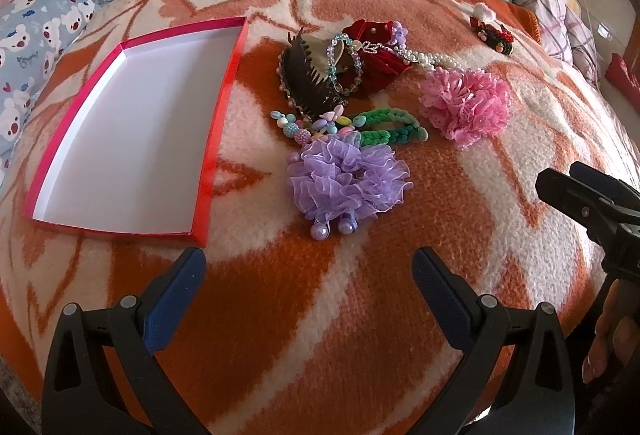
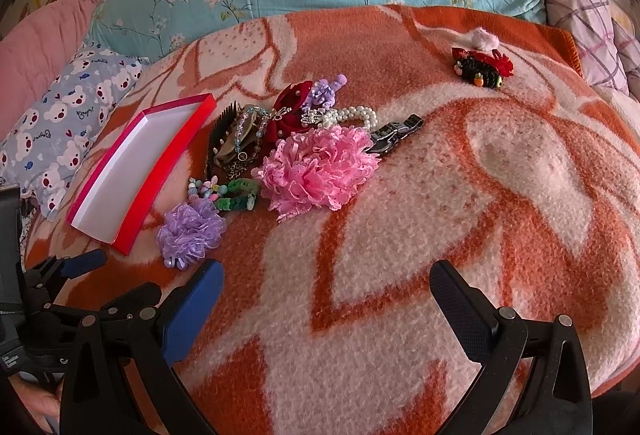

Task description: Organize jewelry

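Both tools are held wide open and empty above a bed covered by a woolly orange-and-cream blanket (image 1: 320, 315): the left tool (image 1: 308, 267) in its own view, the right tool (image 2: 326, 281) in its view. From the left view, a shallow red cardboard box (image 1: 224, 83), white inside and empty, lies at ten o'clock, apparently set ready as the destination. The jewelry is heaped at twelve: a frilly lilac organza scrunchie (image 1: 348, 183) nearest, a pink lace scrunchie (image 1: 466, 103), a toothed brown claw clip (image 1: 308, 79), a pearl strand (image 1: 424, 59).
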A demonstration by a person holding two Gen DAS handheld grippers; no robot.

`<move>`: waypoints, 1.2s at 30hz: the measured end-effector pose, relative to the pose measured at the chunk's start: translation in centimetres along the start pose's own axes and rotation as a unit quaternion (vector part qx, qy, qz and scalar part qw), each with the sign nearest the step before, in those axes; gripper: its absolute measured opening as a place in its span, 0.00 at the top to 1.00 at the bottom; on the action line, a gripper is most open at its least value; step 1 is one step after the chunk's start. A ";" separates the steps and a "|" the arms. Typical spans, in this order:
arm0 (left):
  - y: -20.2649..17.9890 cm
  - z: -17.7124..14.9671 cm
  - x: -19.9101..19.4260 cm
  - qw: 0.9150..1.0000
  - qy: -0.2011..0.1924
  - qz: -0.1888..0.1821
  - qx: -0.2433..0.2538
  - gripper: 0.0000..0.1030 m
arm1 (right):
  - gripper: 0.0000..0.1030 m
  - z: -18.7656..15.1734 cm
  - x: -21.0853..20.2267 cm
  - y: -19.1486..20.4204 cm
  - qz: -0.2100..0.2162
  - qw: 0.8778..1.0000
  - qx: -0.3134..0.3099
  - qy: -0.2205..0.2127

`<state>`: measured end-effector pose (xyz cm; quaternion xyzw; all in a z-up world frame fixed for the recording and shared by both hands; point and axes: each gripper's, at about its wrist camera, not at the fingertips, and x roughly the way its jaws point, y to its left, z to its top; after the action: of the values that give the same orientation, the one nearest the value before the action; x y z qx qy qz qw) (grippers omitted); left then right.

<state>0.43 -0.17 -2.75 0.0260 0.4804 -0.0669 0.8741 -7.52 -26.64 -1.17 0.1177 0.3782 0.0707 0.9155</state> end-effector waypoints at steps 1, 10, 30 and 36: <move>0.0 0.0 0.1 1.000 0.000 0.000 0.000 0.00 | 0.00 0.0 0.0 0.0 0.000 1.000 0.000 0.000; 0.2 0.6 0.8 1.000 0.006 -0.005 0.000 0.00 | 0.00 0.5 0.8 -0.1 0.004 1.000 0.004 0.006; -0.1 3.3 4.5 0.997 0.036 -0.068 0.013 0.43 | 0.14 4.8 5.4 -0.6 0.025 0.999 0.019 0.023; 0.1 3.1 4.9 0.993 0.046 -0.113 0.004 0.91 | 0.72 4.8 6.7 -1.0 0.040 0.998 0.030 0.037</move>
<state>5.61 -0.88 -5.20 -0.0216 0.5194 -0.1661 0.8380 0.63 -26.95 -2.65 0.1573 0.4084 0.0998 0.8936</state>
